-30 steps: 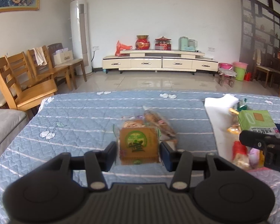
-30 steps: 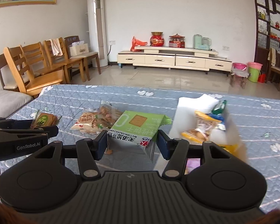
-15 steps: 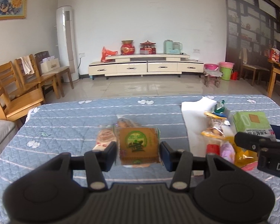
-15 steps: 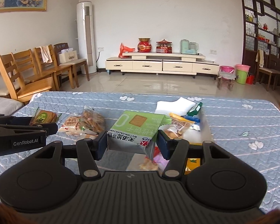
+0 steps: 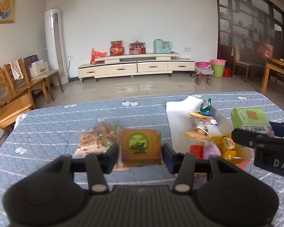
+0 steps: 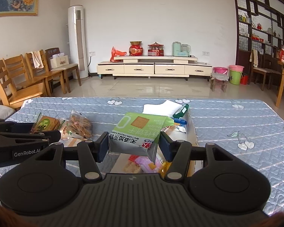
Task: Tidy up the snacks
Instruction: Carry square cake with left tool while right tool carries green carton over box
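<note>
My left gripper (image 5: 140,156) is shut on a brown cake packet with a green round label (image 5: 140,147), held above the blue quilted table (image 5: 53,124). My right gripper (image 6: 133,146) is shut on a green biscuit pack (image 6: 137,132), held over an open white box (image 6: 191,130) that holds several small snacks. The same green pack (image 5: 250,118) and box (image 5: 220,118) show at the right of the left wrist view. Two loose snack bags (image 5: 96,138) lie on the cloth left of the box. The brown packet (image 6: 45,124) also shows at the left of the right wrist view.
Wooden chairs (image 5: 11,89) stand off the table's left side. The table's far edge (image 5: 142,97) runs across the middle, with tiled floor and a low cabinet (image 5: 136,67) beyond. Bare cloth (image 6: 236,124) lies right of the box. The box lid (image 5: 179,111) lies open toward the far side.
Both grippers have swung to the right with their packets still gripped. The white box has come closer to the middle of both views; the loose bags have slid leftward.
</note>
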{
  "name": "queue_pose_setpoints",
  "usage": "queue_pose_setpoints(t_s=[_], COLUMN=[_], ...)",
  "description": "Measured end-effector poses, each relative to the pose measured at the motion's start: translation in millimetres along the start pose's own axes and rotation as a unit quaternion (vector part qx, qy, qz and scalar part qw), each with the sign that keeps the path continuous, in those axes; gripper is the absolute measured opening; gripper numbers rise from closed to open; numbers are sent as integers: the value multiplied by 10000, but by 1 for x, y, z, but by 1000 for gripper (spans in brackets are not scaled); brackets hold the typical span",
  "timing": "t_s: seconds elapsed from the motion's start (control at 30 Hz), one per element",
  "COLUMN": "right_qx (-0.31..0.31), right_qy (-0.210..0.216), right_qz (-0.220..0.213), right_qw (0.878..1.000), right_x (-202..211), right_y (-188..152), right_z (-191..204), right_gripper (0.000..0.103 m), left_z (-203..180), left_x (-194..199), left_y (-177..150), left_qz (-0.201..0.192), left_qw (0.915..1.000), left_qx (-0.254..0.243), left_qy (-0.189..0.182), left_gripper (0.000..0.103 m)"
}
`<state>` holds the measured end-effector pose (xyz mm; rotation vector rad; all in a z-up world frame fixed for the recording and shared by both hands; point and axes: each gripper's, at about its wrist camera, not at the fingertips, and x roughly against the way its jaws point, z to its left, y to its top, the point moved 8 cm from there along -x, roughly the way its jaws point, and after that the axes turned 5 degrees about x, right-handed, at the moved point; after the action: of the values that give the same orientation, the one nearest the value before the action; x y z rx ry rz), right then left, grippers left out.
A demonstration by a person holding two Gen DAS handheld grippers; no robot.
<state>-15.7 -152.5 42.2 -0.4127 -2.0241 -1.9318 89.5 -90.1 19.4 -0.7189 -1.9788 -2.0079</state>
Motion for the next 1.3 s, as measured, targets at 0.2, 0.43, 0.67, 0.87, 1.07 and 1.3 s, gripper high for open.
queue_pose_setpoints(t_s=[0.2,0.43,0.67,0.87,1.07,1.3], right_qx=[-15,-59,-146,-172,-237,-210], right_qy=[-85,-192,-307,-412,-486,-522], right_qz=[-24,-3,51,135,208,319], right_qw=[10000,9998,9994,9989,9983,9979], right_x=[1,2,-1,-8,-19,-36], right_y=[0,-1,-3,-3,0,2], right_z=[-3,-5,-14,-21,-34,-42], right_gripper=[69,69,69,69,69,69], left_z=[-10,-25,-42,-58,-75,-93], left_x=[-4,-10,-21,-32,-47,-64], left_y=[1,2,5,7,7,3], left_qz=[35,63,91,144,245,372], left_qw=[10000,9998,9994,9988,9978,9964], left_qx=[-28,-101,-174,-230,-277,-312], left_qy=[-62,-171,-285,-413,-558,-696], left_gripper=[50,50,50,50,50,50])
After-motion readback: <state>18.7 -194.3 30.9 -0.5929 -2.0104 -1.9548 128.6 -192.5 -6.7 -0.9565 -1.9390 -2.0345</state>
